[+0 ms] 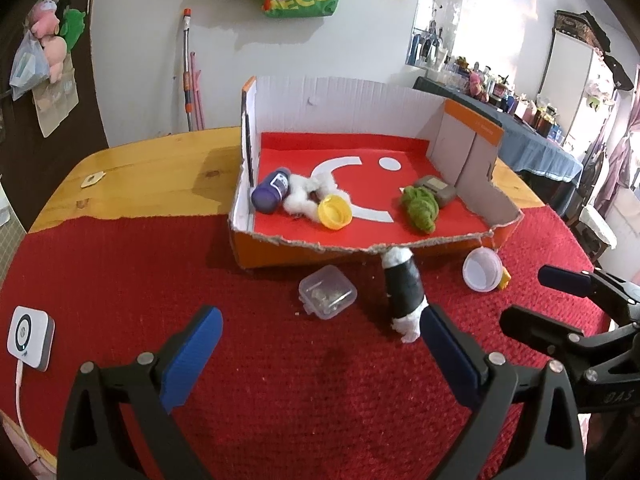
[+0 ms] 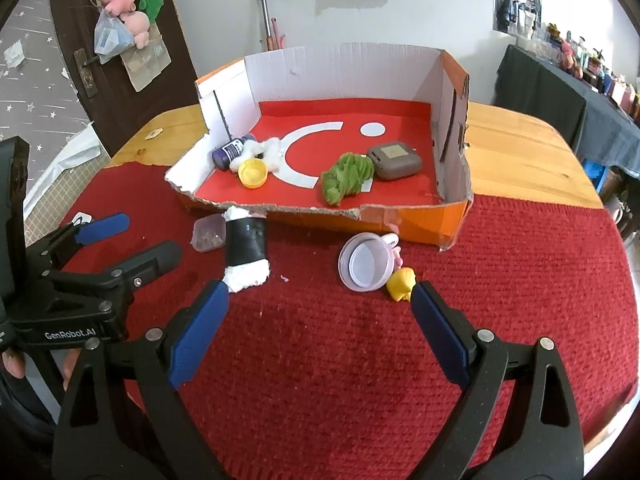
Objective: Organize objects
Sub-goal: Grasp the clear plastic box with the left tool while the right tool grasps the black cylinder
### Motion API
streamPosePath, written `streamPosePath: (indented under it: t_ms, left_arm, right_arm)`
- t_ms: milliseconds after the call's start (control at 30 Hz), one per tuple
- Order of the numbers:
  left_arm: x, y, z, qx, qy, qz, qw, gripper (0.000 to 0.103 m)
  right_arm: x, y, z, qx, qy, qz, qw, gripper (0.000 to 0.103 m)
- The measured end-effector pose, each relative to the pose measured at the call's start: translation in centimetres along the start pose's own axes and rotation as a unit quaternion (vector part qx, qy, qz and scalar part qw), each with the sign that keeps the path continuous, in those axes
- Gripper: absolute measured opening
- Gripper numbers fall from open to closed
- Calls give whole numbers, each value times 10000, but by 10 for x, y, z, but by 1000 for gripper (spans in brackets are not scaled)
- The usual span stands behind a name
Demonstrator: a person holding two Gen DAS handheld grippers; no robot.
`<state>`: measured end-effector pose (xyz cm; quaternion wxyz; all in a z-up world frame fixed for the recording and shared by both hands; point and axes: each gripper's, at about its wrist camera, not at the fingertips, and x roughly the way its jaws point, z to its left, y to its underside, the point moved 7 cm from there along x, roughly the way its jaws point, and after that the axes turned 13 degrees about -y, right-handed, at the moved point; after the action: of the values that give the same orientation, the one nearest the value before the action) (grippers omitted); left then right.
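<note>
A red cloth (image 2: 360, 360) is covering the near part of a wooden table (image 2: 520, 152) by a white wall. The cardboard box (image 2: 344, 68) is sitting mid-table, with a black roll (image 1: 402, 280) and clear cup (image 2: 366, 262) lying against its near edge. The left gripper (image 1: 320, 344) and right gripper (image 2: 320, 320) are both hovering spread wide, holding nothing.

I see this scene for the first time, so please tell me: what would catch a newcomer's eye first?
First, the torn cardboard box with a red floor, standing at the middle of the table; inside lie a yellow cap, a purple bottle and green yarn. In front of it, on the red cloth, lie a black roll and a clear cup.
</note>
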<state>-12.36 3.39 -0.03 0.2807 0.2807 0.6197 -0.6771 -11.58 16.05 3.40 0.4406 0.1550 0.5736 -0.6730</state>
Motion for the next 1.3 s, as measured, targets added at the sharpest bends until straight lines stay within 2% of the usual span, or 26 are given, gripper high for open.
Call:
streamPosePath:
  t_ms: [500, 567, 733, 833, 1300]
  left_arm:
    - [8, 16, 2, 50, -21, 125, 9999, 101]
    - [10, 16, 2, 41, -19, 132, 9999, 99]
    - [18, 19, 3, 25, 12, 226, 9997, 93]
    - [23, 20, 4, 36, 21, 293, 9996, 89]
    - [40, 16, 9, 68, 65, 451, 9989, 77]
  right_arm:
    - [7, 17, -3, 74, 53, 92, 9999, 93]
    - [9, 17, -4, 78, 73, 100, 9999, 89]
    - [16, 20, -7, 111, 42, 217, 9997, 68]
    - [24, 21, -6, 123, -43, 308, 9994, 63]
    - [52, 11, 19, -81, -470, 480, 9977, 58]
